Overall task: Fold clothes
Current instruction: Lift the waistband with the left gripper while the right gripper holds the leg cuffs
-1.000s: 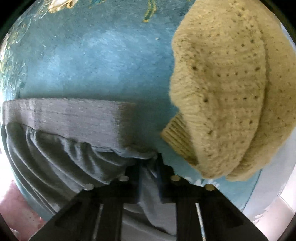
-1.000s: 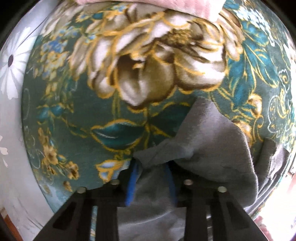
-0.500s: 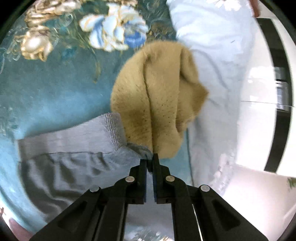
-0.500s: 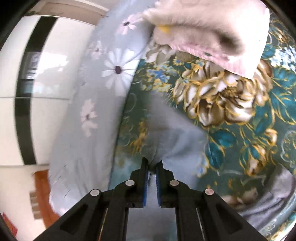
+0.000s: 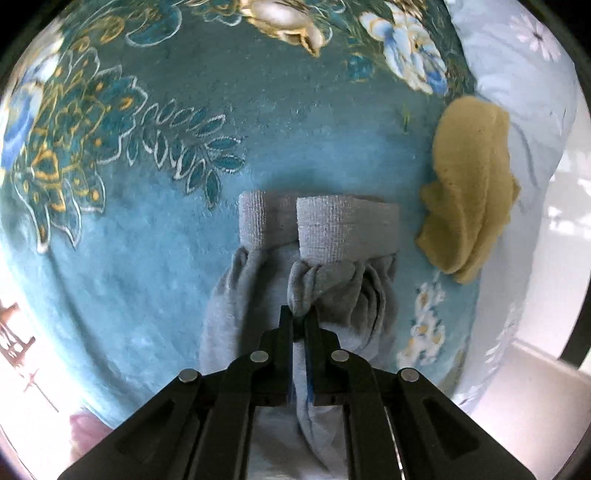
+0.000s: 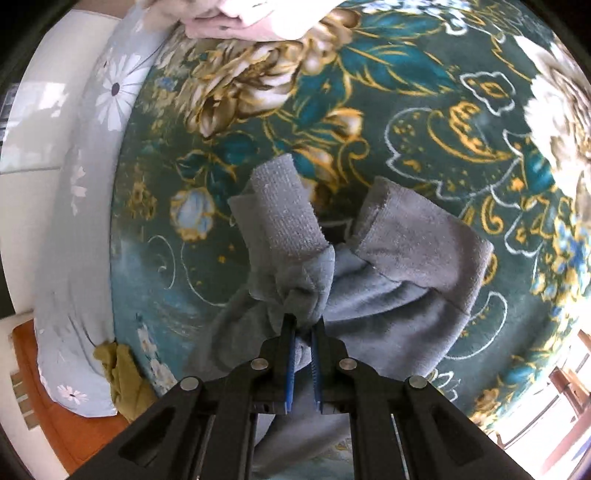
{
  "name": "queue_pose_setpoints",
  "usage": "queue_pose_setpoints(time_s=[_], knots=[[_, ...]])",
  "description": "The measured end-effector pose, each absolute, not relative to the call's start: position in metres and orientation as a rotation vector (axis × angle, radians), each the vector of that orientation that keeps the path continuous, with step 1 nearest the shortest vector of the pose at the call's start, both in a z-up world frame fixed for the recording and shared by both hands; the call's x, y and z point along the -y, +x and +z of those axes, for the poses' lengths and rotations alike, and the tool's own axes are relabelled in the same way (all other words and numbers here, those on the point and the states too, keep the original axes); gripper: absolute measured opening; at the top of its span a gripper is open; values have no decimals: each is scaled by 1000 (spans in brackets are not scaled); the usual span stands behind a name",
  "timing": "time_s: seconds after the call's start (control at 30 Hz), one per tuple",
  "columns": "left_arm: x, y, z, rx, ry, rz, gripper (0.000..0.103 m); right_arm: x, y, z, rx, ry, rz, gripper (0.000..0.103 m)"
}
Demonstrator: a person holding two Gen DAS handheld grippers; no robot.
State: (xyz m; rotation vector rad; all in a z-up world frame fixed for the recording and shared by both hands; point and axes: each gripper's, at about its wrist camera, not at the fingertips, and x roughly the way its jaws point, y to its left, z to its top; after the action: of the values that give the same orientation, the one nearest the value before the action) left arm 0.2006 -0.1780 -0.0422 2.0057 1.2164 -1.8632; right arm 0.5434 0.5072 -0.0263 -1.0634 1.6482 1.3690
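Teal floral blanket (image 5: 155, 258) on bed, grey garment (image 5: 332, 236) partly resting there, mustard knit (image 5: 469, 184) at edge

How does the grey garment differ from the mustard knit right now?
The grey garment is pinched in both tongs, left and right; the mustard knit lies untouched at the blanket's edge. Grey shows ribbed cuffs and smooth fabric; mustard looks bumpy. Both are crumpled.

hidden: grey garment (image 5: 317, 417) lower part, behind jaws | cut off: pink cloth (image 6: 243, 18), top edge
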Motion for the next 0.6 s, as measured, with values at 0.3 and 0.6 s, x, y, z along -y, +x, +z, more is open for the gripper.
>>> queue_pose_setpoints(time_s=[0.3,0.6], knots=[[178,175,-16,-1304,1974,-2099,5,-507,552,38,-1552,-989,1613,8],[191,195,-87,-1165,2016,-1816,4,-488,584,-28,-1554,-1164,1345,8]])
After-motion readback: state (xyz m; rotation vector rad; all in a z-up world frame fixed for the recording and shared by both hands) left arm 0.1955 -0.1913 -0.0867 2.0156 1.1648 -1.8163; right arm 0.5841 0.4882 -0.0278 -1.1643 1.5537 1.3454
